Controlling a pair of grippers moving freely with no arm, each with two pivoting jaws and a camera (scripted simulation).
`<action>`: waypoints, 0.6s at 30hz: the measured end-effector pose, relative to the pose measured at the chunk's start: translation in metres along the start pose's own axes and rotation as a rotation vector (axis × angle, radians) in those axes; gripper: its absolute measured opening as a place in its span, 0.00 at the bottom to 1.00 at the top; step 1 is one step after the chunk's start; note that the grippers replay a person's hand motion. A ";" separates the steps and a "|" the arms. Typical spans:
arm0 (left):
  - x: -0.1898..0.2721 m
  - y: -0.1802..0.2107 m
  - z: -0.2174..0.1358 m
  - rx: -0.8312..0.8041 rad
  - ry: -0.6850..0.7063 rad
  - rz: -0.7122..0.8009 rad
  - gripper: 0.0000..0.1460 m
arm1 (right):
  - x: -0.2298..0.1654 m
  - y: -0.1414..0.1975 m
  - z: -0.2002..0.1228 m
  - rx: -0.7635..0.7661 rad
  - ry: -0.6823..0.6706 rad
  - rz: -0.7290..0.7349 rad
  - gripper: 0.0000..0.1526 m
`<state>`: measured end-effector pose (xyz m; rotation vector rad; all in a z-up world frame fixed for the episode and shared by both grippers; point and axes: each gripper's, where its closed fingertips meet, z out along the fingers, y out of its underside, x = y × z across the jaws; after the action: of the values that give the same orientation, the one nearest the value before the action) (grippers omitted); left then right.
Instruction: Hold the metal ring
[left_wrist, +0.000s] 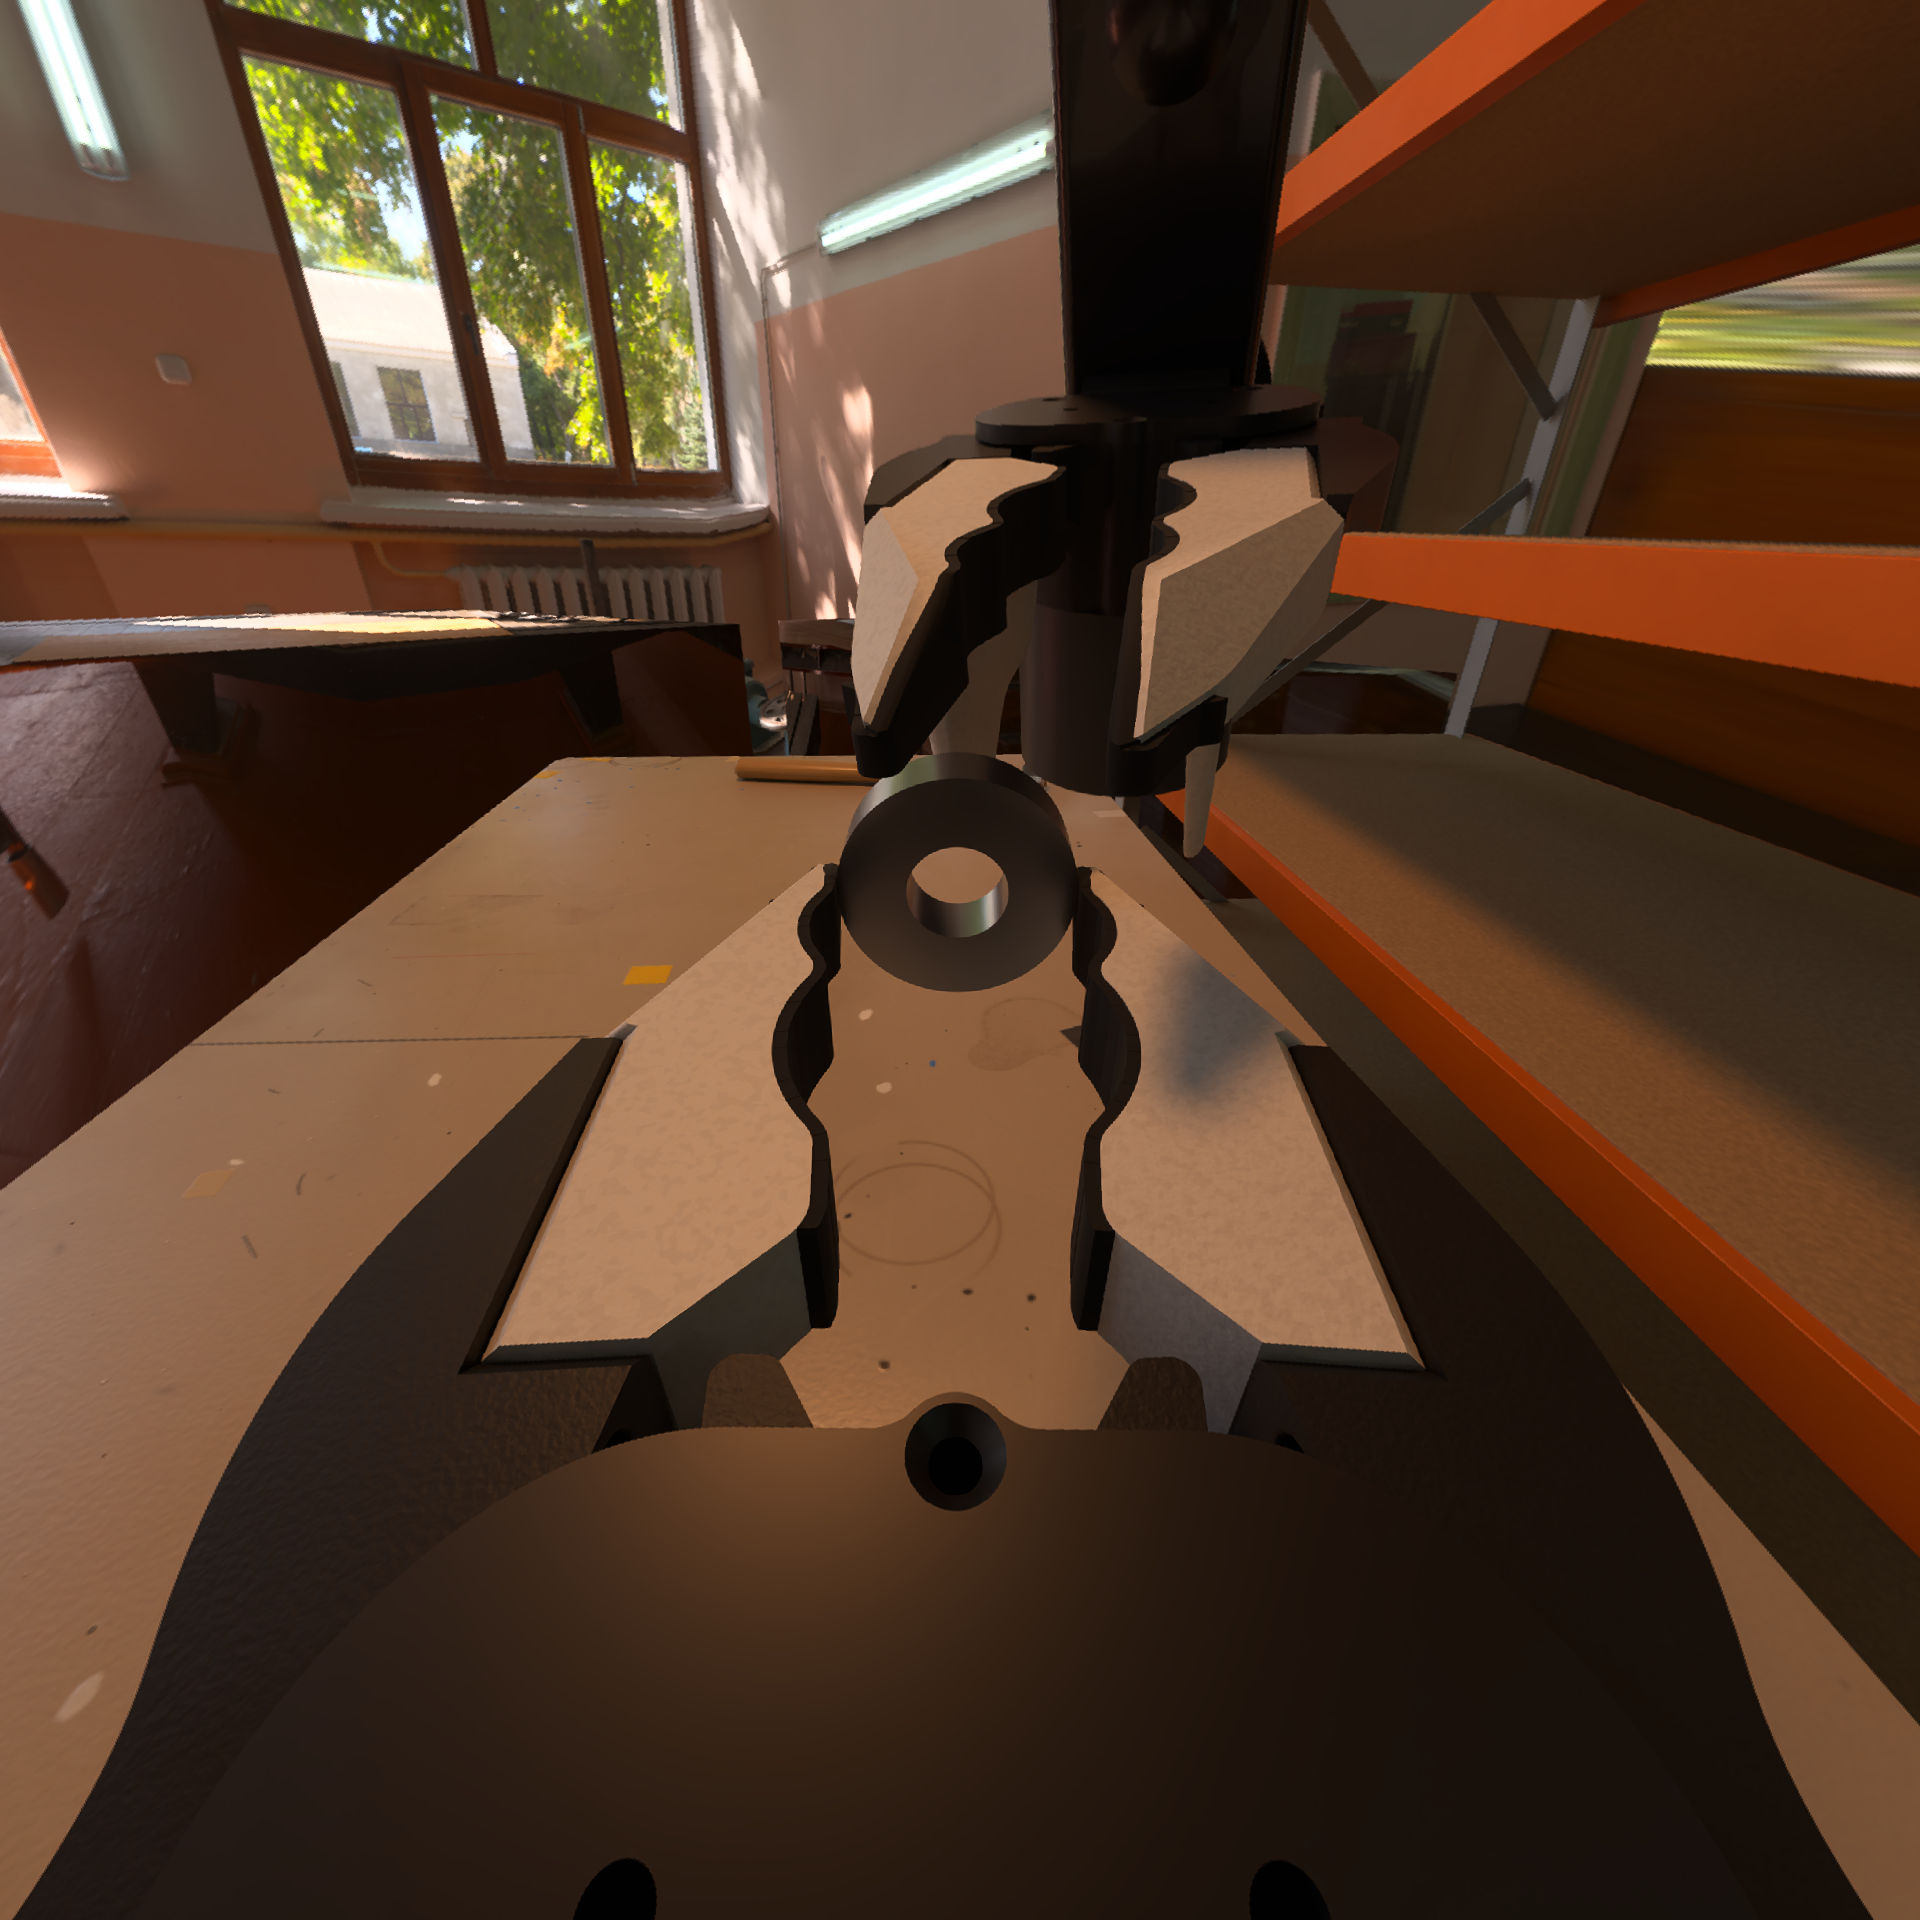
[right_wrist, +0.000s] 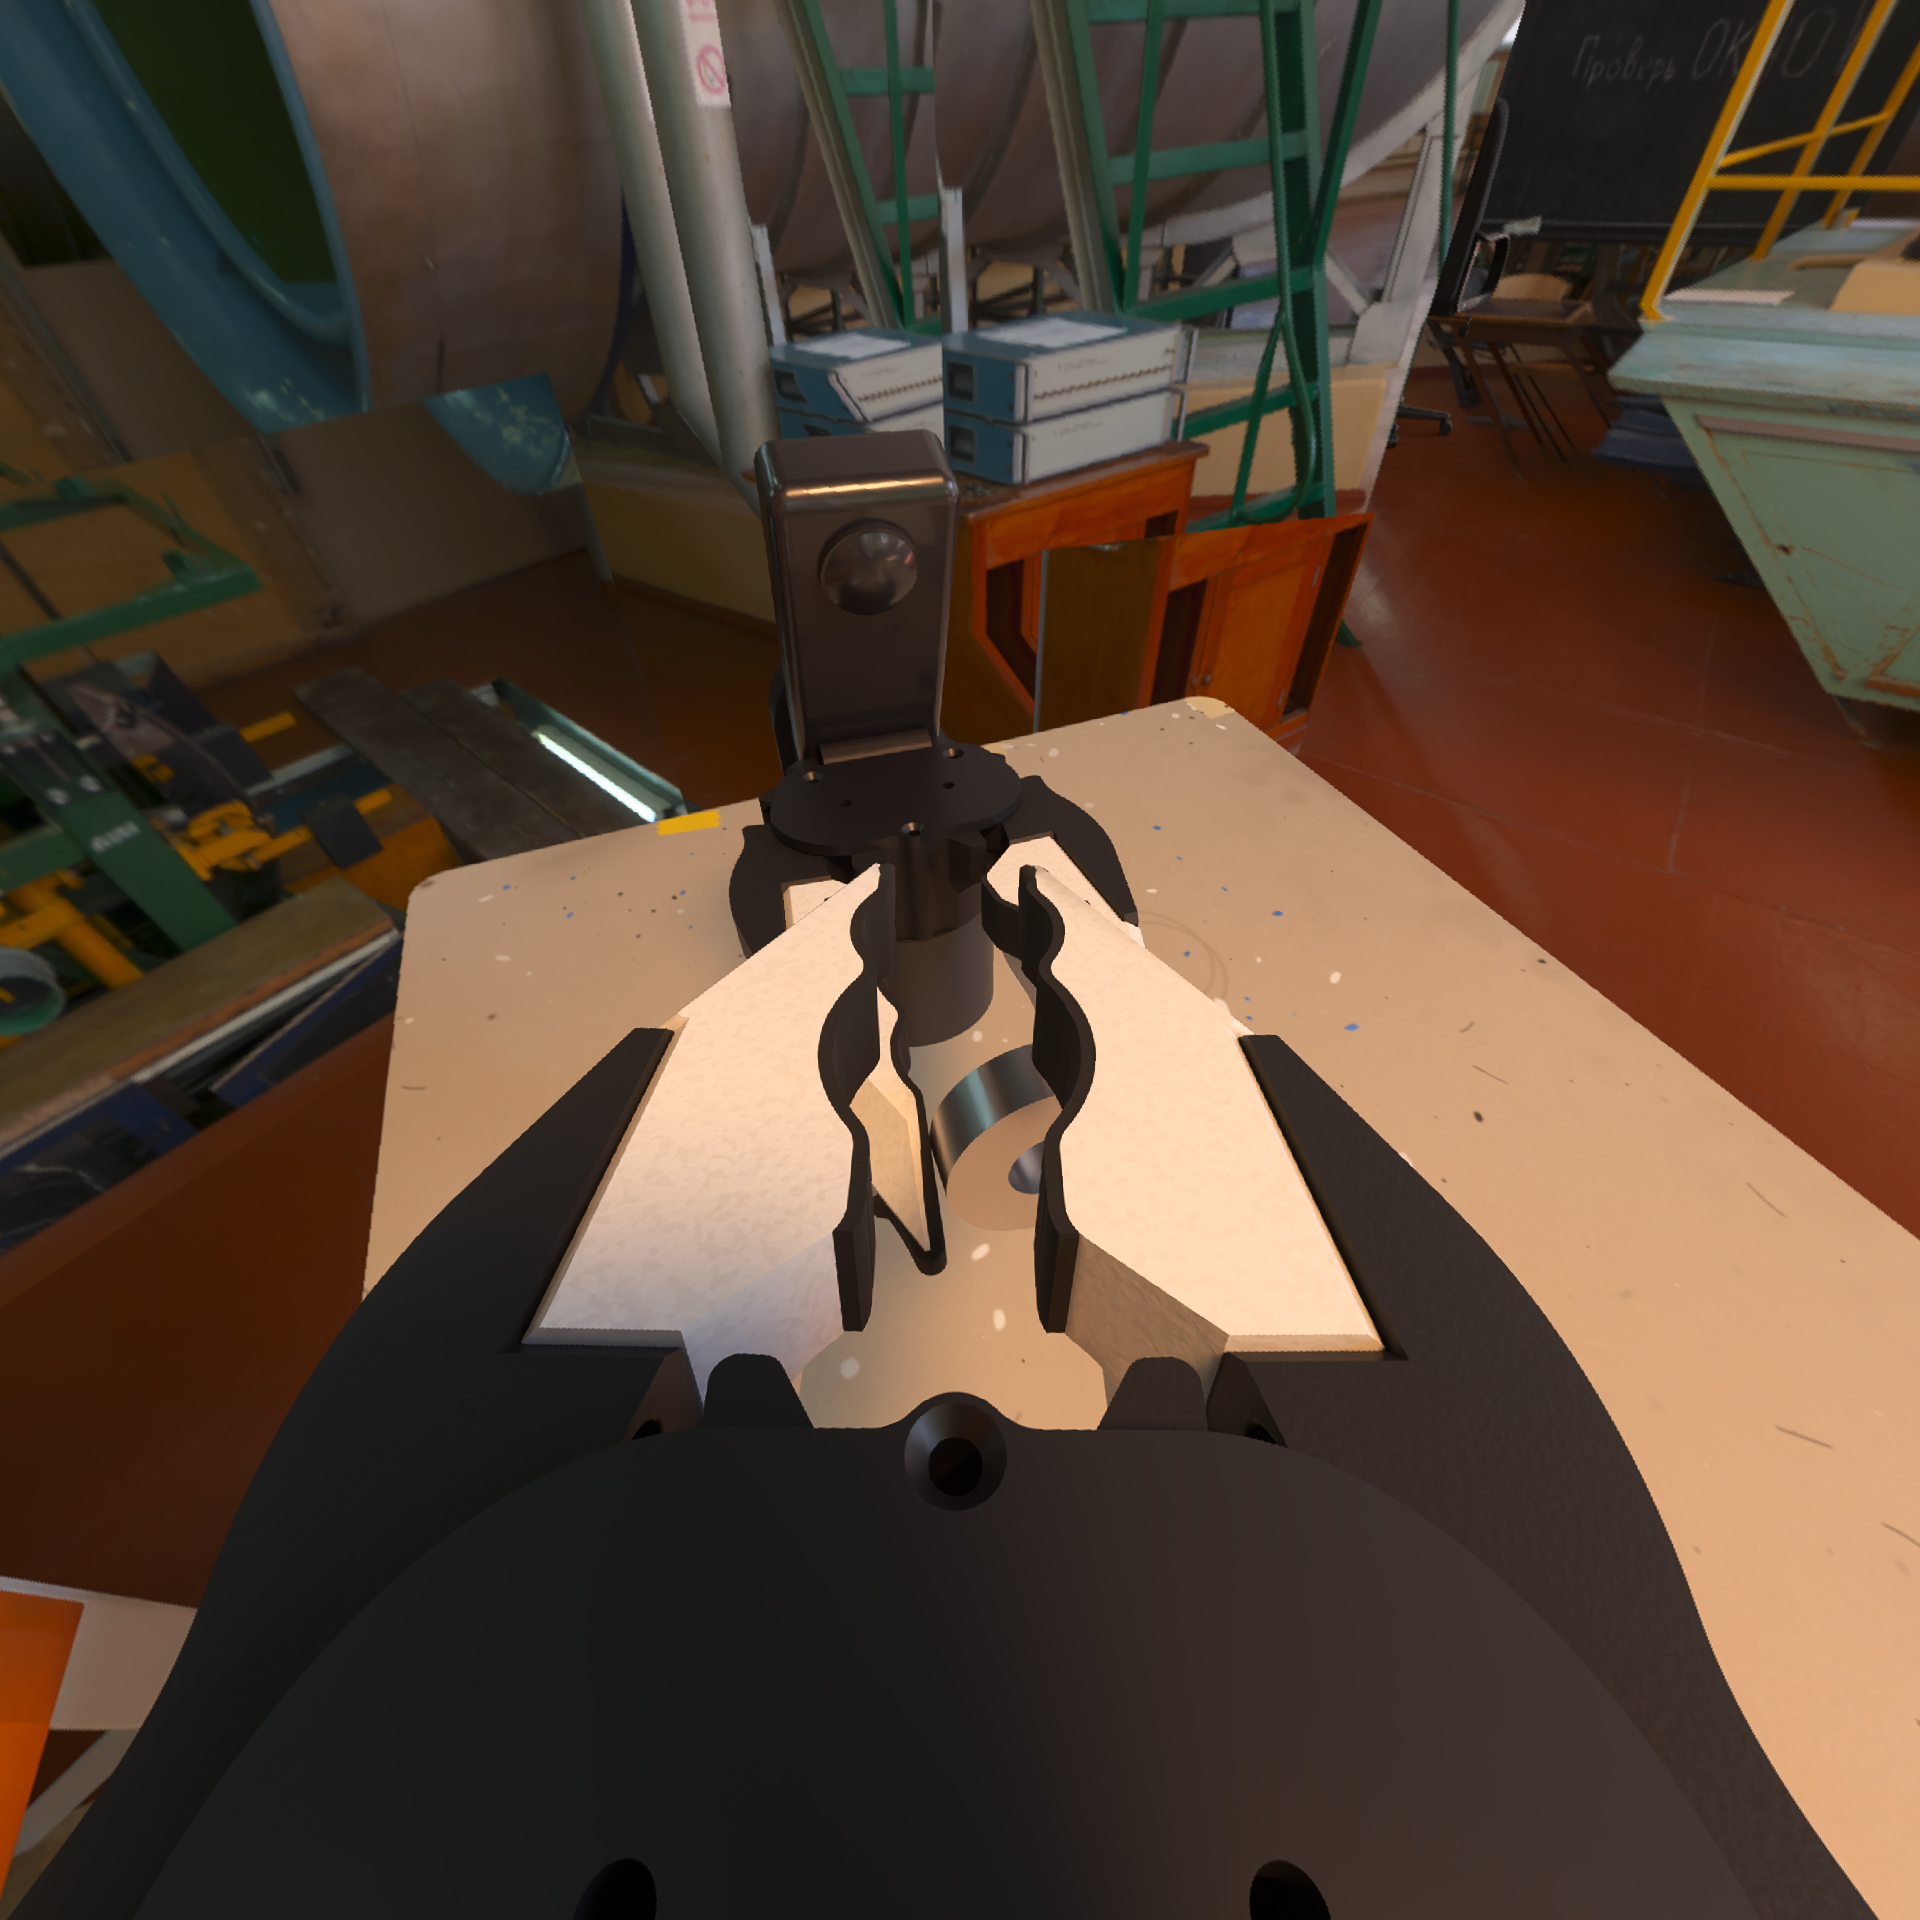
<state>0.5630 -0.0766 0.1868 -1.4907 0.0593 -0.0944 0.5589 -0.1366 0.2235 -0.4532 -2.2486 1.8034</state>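
Your left tool (left_wrist: 956, 894) is clamped on the ring (left_wrist: 956, 883), lifted above the tabletop (left_wrist: 416, 987). Your right tool (right_wrist: 951, 904) hangs spread apart over the ring. Just hold.

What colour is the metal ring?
Dark grey, with a shiny inside. The metal ring shows best in the left wrist view.

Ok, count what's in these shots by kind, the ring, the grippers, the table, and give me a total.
metal ring: 1
grippers: 2, the left gripper and the right gripper
table: 1
Total: 4
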 end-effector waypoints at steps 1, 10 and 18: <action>0.000 0.000 0.000 0.001 0.005 0.001 0.31 | 0.000 0.000 0.000 -0.010 0.005 -0.007 0.16; 0.001 0.001 0.002 -0.002 0.022 -0.011 0.31 | 0.001 0.002 -0.003 -0.037 0.008 -0.031 0.17; -0.002 0.007 0.002 -0.037 -0.012 -0.006 0.31 | 0.002 0.007 -0.004 -0.028 -0.025 -0.012 0.18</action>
<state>0.5616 -0.0738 0.1796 -1.5286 0.0469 -0.0900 0.5591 -0.1309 0.2171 -0.4233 -2.2910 1.7833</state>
